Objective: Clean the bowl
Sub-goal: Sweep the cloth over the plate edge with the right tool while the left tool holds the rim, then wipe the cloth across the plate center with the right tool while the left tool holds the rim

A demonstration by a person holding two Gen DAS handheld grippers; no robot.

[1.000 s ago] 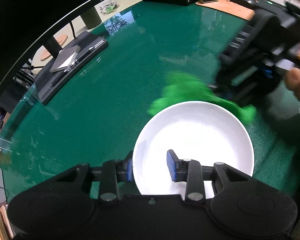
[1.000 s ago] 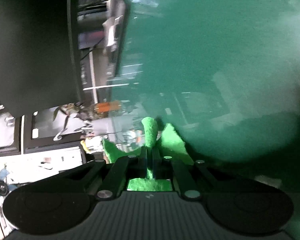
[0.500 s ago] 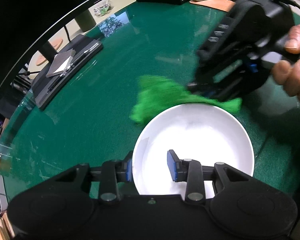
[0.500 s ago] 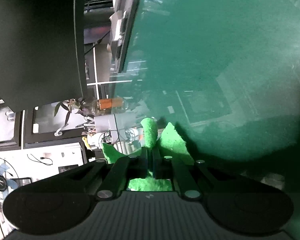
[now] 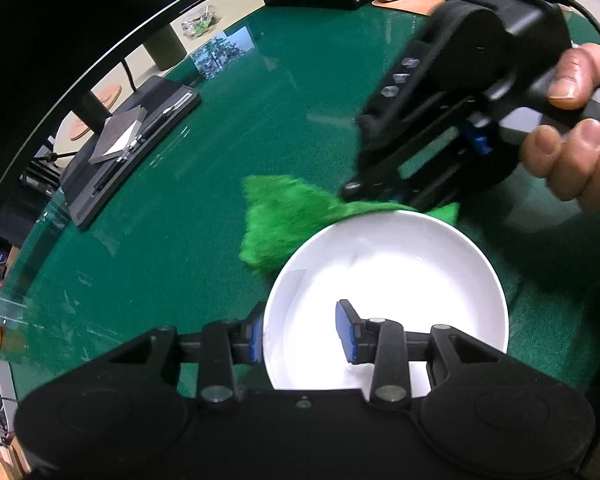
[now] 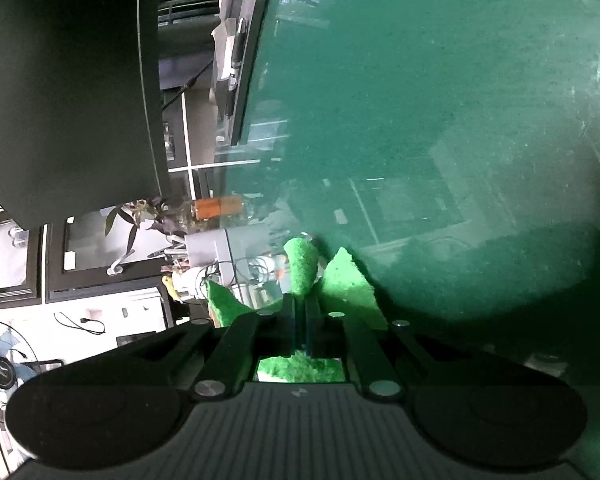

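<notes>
White bowl (image 5: pixel 388 292) sits on the green table (image 5: pixel 180 240), near rim straddled by the left gripper (image 5: pixel 302 330): one blue pad outside the wall, one inside. Gap looks narrow, but pad contact on the rim is hard to confirm from this angle, probably a loose steadying hold. Right gripper (image 6: pixel 300 304) is clamped tight on a green cloth (image 5: pixel 284 216), carried by a hand (image 5: pixel 576 128). Cloth drapes at the bowl's far rim, mostly outside it on the table. Step in hand: bringing cloth to bowl, wipe not really begun. Next move calls for lowering the cloth into the bowl's inside and sweeping around while the left side braces the rim.
</notes>
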